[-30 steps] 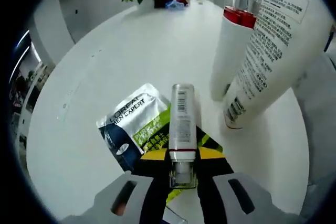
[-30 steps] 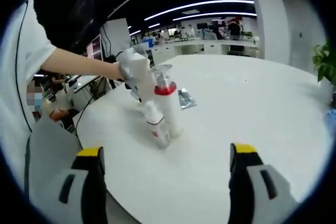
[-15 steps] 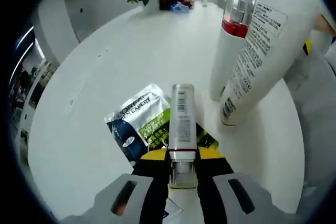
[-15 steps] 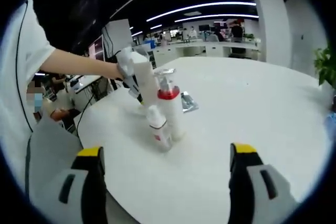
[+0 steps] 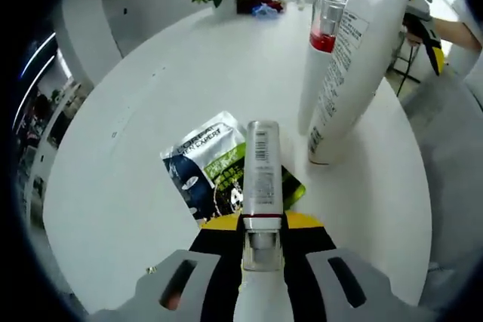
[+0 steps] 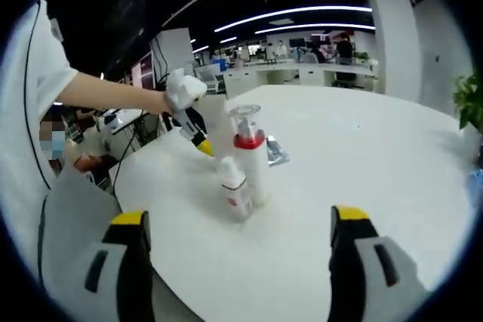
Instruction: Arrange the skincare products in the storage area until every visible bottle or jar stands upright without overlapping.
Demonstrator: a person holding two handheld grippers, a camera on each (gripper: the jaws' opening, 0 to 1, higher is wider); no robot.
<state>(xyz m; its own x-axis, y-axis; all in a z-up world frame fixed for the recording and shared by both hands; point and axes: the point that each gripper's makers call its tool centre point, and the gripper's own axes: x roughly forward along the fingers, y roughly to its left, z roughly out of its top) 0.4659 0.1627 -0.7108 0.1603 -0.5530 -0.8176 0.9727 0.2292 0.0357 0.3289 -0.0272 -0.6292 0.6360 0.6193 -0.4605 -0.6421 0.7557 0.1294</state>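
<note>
Clamped between our left gripper's [image 5: 262, 250] fingers, a slim bottle [image 5: 261, 173] hangs over the round white table [image 5: 151, 88]; our right gripper [image 6: 235, 262] is spread wide, empty. Office desks [image 6: 302, 69] lie beyond. Tall tube [image 5: 351, 73] and red-collared pump bottle [image 5: 318, 58] stand beside a flat sachet [image 5: 202, 167].

The left gripper view looks down close over the table [image 5: 151, 96]; the right gripper view faces it from farther off.
</note>
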